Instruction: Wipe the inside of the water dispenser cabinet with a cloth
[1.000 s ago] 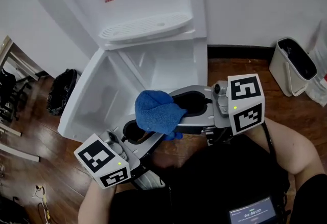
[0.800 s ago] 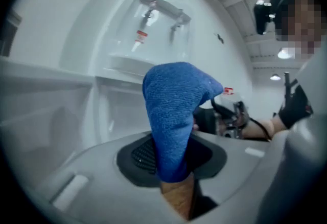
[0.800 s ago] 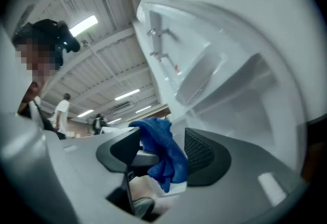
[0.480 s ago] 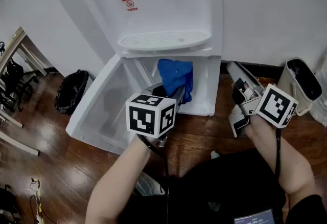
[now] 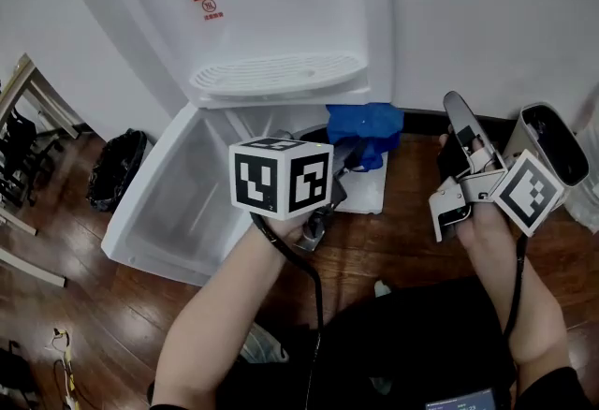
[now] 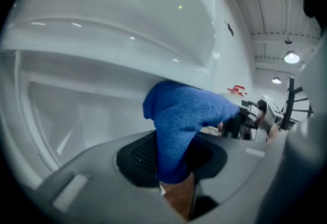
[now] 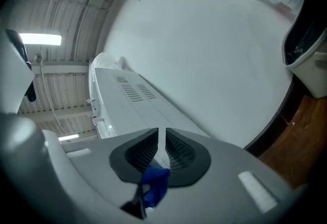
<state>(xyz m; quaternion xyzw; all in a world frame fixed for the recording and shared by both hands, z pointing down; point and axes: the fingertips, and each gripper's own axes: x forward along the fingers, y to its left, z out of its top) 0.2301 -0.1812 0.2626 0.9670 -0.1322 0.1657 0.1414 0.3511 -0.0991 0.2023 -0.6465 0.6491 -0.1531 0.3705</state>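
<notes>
Left gripper [image 5: 348, 155] clamped on blue cloth [image 5: 367, 125], which bunches just ahead of its tips at the open cabinet mouth of the water dispenser [image 5: 281, 15]. Right gripper [image 5: 453, 101], well apart, has just been closing to a sliver, with no cloth between the pads.

the head view looks steeply down on the dispenser [image 5: 281, 15], its open cabinet [image 5: 178, 202], the left gripper [image 5: 360, 144] and right gripper [image 5: 453, 104]. the left gripper view sits close at the cabinet mouth, facing in. the right gripper view tilts up at wall [image 7: 214, 44] and ceiling [image 7: 61, 8]. all three share the dispenser.
</notes>
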